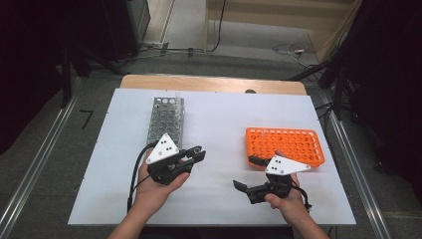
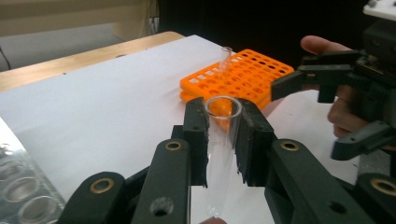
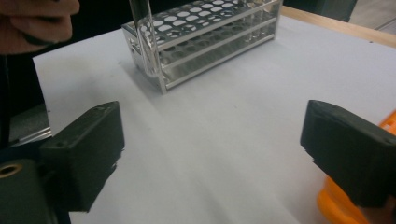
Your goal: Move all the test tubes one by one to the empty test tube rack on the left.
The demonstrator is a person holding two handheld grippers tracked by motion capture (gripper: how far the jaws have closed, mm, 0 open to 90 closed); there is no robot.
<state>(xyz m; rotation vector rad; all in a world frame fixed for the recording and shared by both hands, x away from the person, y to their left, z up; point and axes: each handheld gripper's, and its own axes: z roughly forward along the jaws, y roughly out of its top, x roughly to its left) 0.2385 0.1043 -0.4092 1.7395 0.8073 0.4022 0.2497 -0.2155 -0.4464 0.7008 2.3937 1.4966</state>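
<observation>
A: Left gripper (image 2: 223,140) clamped on a clear glass tube (image 2: 221,149), above the white table (image 1: 219,124). Right gripper (image 1: 254,174) jaws spread wide, empty. Risks?

B: Slipping, or cracking if squeezed. Orange rack (image 1: 286,144) near right, one tube (image 2: 225,60) standing there; metal rack (image 1: 166,119) behind. Nothing between.

No words, labels, brand names or numbers can be read anywhere. The glass tube (image 2: 223,140) carries faint printed marks along its side, too small and blurred to make out. The orange rack (image 1: 284,144), the metal rack (image 1: 166,119) and the white bench (image 1: 224,114) bear no legible writing.
</observation>
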